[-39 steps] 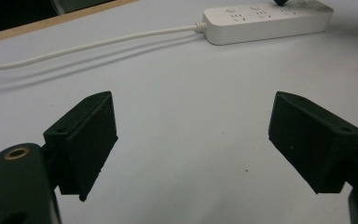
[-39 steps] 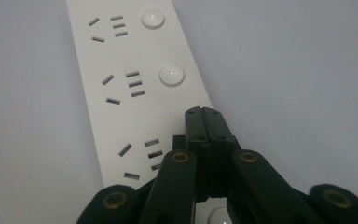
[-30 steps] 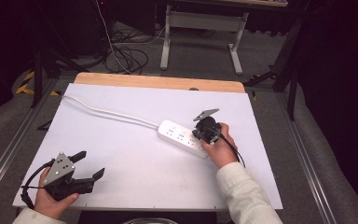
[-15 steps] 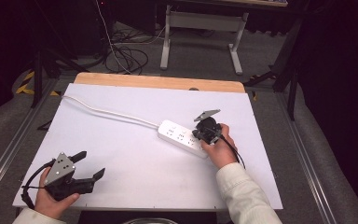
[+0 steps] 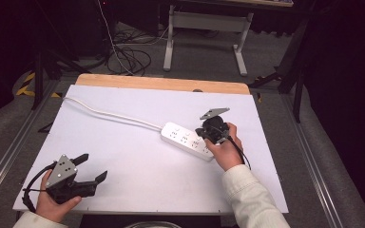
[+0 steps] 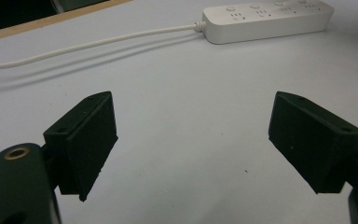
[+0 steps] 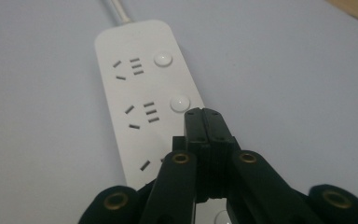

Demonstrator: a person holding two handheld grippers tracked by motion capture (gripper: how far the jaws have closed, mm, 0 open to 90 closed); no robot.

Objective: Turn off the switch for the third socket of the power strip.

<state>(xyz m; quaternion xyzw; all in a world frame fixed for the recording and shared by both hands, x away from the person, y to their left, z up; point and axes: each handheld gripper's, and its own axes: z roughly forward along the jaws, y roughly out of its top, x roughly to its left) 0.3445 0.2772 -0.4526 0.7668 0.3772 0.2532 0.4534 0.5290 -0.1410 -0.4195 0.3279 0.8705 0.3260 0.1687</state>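
Observation:
A white power strip (image 5: 185, 140) lies on the white table (image 5: 138, 185) right of centre, and its cord (image 5: 114, 114) runs off to the back left. My right gripper (image 5: 204, 133) is shut with nothing between its jaws and hangs over the strip's right half. In the right gripper view the closed tips (image 7: 204, 114) sit just below the second round button (image 7: 180, 103) of the strip (image 7: 135, 93); I cannot tell whether they touch it. My left gripper (image 5: 94, 167) rests open at the table's front left, far from the strip (image 6: 265, 21). Its jaws (image 6: 191, 140) are empty.
A wooden strip (image 5: 161, 84) borders the table's far edge. Behind it on the floor are loose cables (image 5: 128, 52) and the legs of a metal stand (image 5: 204, 33). A rounded metal rim (image 5: 147, 224) pokes in at the bottom edge.

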